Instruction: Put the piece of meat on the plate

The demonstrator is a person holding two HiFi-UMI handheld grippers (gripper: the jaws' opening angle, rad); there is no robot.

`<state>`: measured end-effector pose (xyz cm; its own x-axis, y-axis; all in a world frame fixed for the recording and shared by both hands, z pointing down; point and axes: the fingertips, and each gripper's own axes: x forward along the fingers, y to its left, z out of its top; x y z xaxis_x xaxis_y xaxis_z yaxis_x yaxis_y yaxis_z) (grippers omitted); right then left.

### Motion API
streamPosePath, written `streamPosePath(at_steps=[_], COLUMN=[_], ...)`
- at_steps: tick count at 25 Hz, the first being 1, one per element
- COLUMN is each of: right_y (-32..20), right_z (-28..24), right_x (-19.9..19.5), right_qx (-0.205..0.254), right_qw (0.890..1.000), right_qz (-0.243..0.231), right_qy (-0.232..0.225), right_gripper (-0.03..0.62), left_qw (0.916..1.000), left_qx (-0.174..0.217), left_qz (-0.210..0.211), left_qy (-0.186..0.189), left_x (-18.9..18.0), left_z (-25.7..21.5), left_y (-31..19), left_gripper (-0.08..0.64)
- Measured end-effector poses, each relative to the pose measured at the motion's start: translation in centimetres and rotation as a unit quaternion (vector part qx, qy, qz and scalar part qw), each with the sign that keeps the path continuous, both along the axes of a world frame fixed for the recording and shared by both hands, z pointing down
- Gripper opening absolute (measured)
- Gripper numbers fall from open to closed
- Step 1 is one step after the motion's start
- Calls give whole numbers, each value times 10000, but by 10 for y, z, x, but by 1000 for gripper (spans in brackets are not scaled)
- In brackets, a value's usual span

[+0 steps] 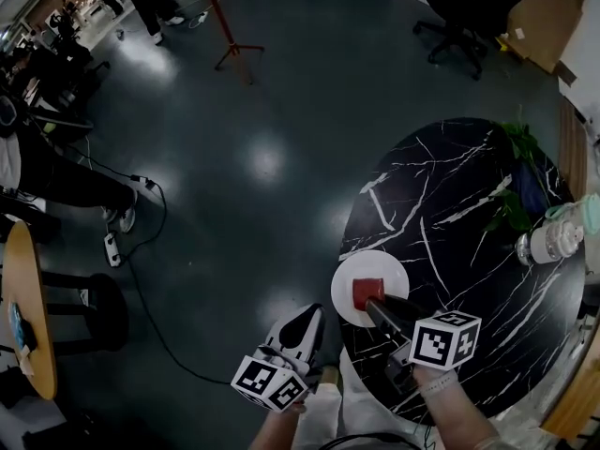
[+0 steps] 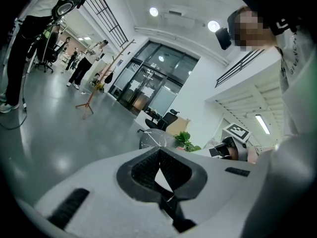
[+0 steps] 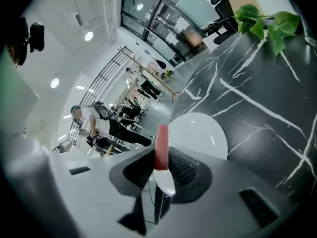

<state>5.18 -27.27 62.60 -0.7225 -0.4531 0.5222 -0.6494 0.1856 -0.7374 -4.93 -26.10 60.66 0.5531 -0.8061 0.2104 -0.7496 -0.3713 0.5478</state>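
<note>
A white plate point(image 1: 389, 272) lies near the front left edge of the black marble table point(image 1: 469, 204). My right gripper point(image 1: 367, 300) reaches over it, shut on a red piece of meat point(image 1: 366, 290) that shows above the plate's middle. In the right gripper view the meat point(image 3: 161, 143) stands on edge between the pads of the right gripper point(image 3: 161, 155), with the plate point(image 3: 200, 133) just beyond. I cannot tell whether the meat touches the plate. My left gripper point(image 1: 310, 313) hangs off the table's left side over the floor. In its own view the left gripper point(image 2: 159, 152) holds nothing and its tips meet.
A green plant point(image 1: 516, 172) and a pale jar point(image 1: 548, 242) stand at the table's far right. On the floor at left are a round wooden table point(image 1: 23, 317), a dark stool point(image 1: 98, 312), a cable with a power strip point(image 1: 111, 248) and a seated person's legs point(image 1: 66, 181).
</note>
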Motion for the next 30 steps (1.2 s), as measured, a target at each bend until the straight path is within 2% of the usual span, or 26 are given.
streamPosePath(at_steps=[6, 11, 14, 18, 23, 26, 30], right_y=[-5, -7, -9, -7, -8, -7, 1], right_z=[7, 6, 6, 4, -5, -16, -30], right_x=[0, -2, 1, 4, 8, 9, 9], right_qx=[-284, -311, -57, 330, 854, 1187, 1350], right_qw=[9993, 9994, 9992, 9926, 9835, 9771, 9766], right_qz=[153, 45, -185, -591, -585, -551, -539], right_qy=[-181, -142, 360, 1013, 1486, 1677, 1584], right_gripper=[84, 84, 86, 100, 232, 251, 255], left_qw=[9999, 9998, 9998, 9998, 9997, 9997, 9996], left_qx=[98, 125, 95, 77, 81, 117, 176], left_qz=[-101, -147, -158, -142, -131, -124, -84], left_qy=[-58, 1, 33, 96, 182, 178, 191], left_x=[-4, -6, -5, -4, -4, -5, -3], left_z=[1, -2, -2, 2, -6, -11, -19], left_y=[-10, -12, -8, -2, -1, 3, 8], left_gripper=[9, 9, 8, 9, 9, 8, 8])
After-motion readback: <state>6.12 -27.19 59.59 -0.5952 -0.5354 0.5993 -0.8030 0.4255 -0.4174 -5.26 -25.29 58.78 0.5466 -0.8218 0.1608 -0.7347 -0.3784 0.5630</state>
